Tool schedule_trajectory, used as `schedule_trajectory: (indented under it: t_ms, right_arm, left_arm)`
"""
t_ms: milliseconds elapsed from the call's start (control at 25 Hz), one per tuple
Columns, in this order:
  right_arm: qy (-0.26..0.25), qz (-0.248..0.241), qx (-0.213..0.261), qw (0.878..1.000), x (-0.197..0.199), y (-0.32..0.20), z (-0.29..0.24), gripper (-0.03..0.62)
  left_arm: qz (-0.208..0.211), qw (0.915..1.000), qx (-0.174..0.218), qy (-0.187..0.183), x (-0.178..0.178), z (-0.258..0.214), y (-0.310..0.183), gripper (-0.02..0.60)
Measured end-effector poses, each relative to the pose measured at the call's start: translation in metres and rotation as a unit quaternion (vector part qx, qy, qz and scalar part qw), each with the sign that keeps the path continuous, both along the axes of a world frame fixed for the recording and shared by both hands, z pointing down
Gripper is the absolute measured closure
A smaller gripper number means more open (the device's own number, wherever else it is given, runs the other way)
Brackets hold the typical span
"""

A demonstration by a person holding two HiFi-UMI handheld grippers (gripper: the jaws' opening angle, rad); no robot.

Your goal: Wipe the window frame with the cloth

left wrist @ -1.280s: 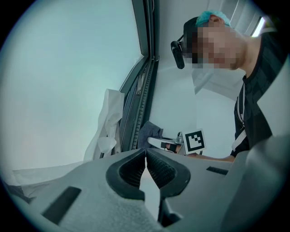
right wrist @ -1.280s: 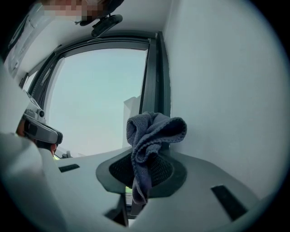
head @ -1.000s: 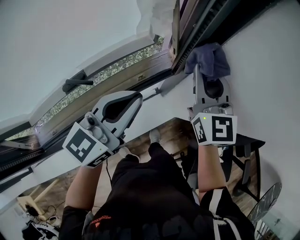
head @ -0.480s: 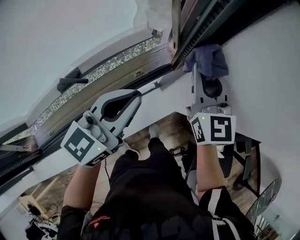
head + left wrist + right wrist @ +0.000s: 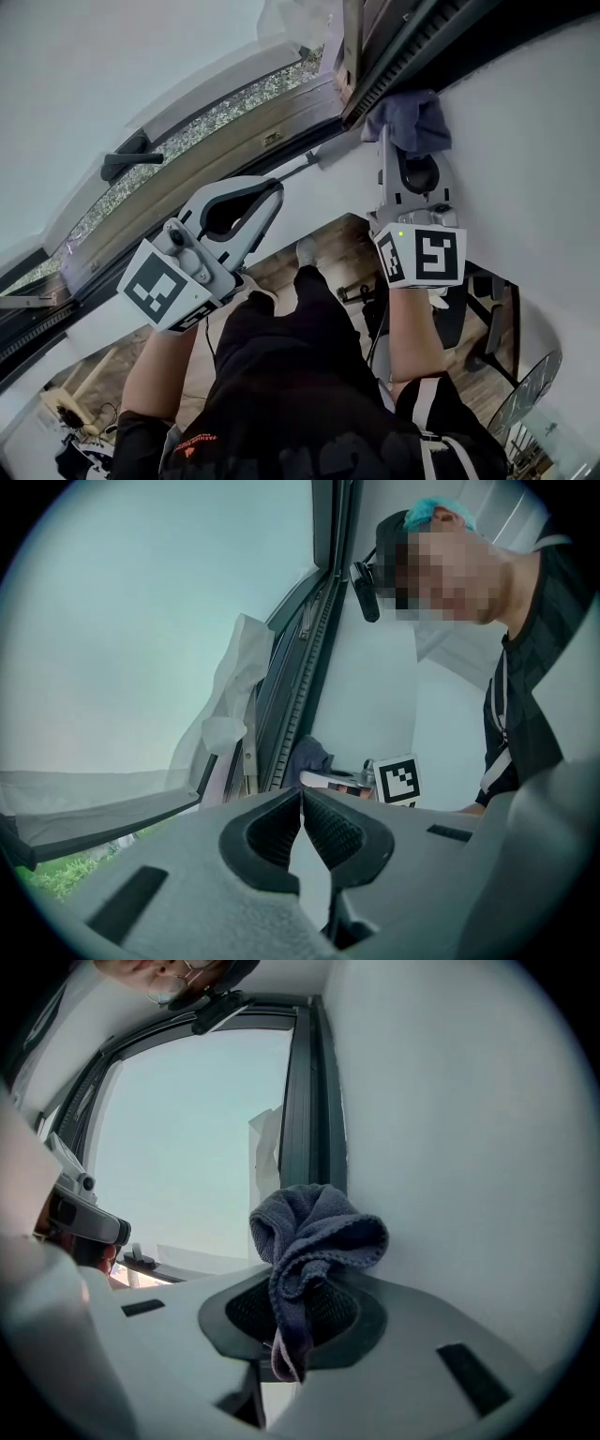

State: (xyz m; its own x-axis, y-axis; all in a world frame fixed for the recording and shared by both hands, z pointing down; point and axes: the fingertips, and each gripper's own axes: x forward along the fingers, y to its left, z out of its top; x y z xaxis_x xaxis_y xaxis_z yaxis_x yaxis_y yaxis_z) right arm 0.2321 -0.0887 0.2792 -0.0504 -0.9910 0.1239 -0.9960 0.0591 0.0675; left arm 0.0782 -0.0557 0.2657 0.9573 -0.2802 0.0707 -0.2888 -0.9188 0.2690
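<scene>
A crumpled blue-grey cloth (image 5: 411, 120) is pressed where the dark window frame (image 5: 392, 58) meets the white wall. My right gripper (image 5: 405, 147) is shut on the cloth, which bunches above its jaws (image 5: 317, 1230) with one tail hanging down between them. The frame (image 5: 309, 1101) runs straight up behind the cloth. My left gripper (image 5: 267, 192) is held lower and to the left, away from the frame, with its jaws shut on nothing (image 5: 302, 803). In the left gripper view the cloth (image 5: 309, 756) and the right gripper's marker cube (image 5: 399, 781) show beside the frame (image 5: 298, 691).
A dark window handle (image 5: 127, 161) sits on the sash at left. White plastic film (image 5: 228, 719) hangs by the frame's edge. White wall (image 5: 530, 131) fills the right. Below are wooden floor, a dark chair (image 5: 487, 309) and a fan (image 5: 527, 401).
The view has drifted slightly. The right gripper keeps the cloth against the frame in almost the same spot, and the left gripper has barely moved.
</scene>
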Motion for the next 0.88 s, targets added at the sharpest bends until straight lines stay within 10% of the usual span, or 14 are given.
schedule_trajectory:
  t_ms: [880]
  right_arm:
    - [-0.027,0.006,-0.046,0.999,0.001,-0.003,0.074,0.539]
  left_arm:
    - [0.006,0.9992,-0.039,-0.011,0.012,0.051,-0.006,0.554]
